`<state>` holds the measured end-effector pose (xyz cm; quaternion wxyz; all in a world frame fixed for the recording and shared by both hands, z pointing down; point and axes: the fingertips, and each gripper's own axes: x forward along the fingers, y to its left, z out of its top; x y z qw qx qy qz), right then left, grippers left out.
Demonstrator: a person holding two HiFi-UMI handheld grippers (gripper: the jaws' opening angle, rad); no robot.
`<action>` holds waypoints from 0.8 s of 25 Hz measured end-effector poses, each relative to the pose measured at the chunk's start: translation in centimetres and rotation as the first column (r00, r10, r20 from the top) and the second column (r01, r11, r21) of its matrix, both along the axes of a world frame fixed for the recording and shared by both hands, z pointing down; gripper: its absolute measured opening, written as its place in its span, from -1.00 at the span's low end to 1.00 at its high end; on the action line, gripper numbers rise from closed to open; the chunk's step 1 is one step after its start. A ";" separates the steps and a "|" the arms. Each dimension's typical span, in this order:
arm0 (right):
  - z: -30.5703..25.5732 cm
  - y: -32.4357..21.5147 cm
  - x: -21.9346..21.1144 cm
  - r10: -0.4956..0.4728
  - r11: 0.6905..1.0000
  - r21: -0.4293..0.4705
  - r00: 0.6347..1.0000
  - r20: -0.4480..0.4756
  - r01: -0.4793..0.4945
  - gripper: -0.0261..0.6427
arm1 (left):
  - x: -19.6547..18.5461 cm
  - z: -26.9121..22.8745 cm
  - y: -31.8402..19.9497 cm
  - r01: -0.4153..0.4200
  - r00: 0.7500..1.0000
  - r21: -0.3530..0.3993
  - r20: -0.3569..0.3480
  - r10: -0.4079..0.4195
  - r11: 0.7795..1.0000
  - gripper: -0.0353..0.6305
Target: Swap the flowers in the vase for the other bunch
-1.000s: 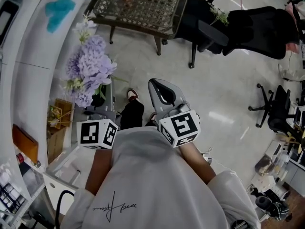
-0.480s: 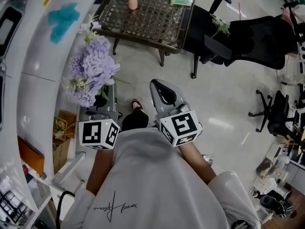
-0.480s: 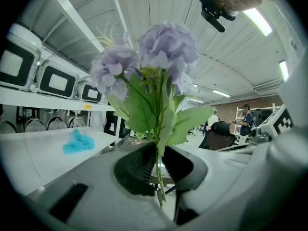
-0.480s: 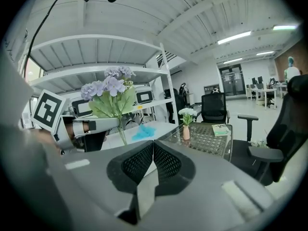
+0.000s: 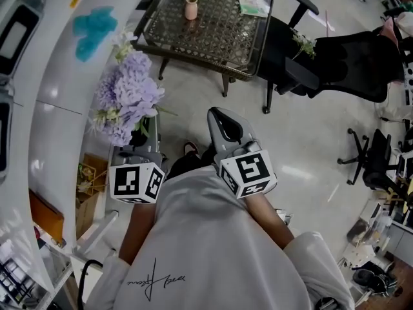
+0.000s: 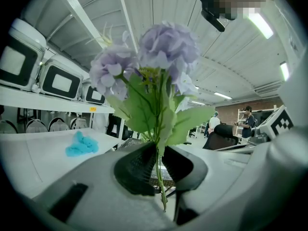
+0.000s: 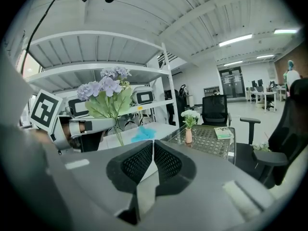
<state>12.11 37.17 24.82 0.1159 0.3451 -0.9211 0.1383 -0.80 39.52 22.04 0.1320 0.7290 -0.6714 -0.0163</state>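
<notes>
Pinches purple bunch (image 6: 159, 52) by the stems in left gripper (image 6: 158, 148), blooms upright above the jaws. Holds right gripper (image 7: 153, 146) pressed together, empty, beside the left. Shows vase (image 7: 188, 135) of white flowers (image 7: 190, 114) on mesh table (image 7: 209, 141), well ahead of both

Upper left: cloth (image 5: 95, 26) on counter (image 5: 57, 108), flower bunch (image 5: 126, 95) just right of counter; top centre: vase (image 5: 191, 9) on table (image 5: 222, 34), chair (image 5: 342, 60) to its right.
</notes>
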 end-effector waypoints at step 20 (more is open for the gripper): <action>-0.3 -4.8 -3.7 -0.017 1.000 0.005 1.000 0.017 0.017 -0.88 | -3.7 -0.3 -4.0 0.021 1.000 0.016 -0.003 -0.021 1.000 -0.77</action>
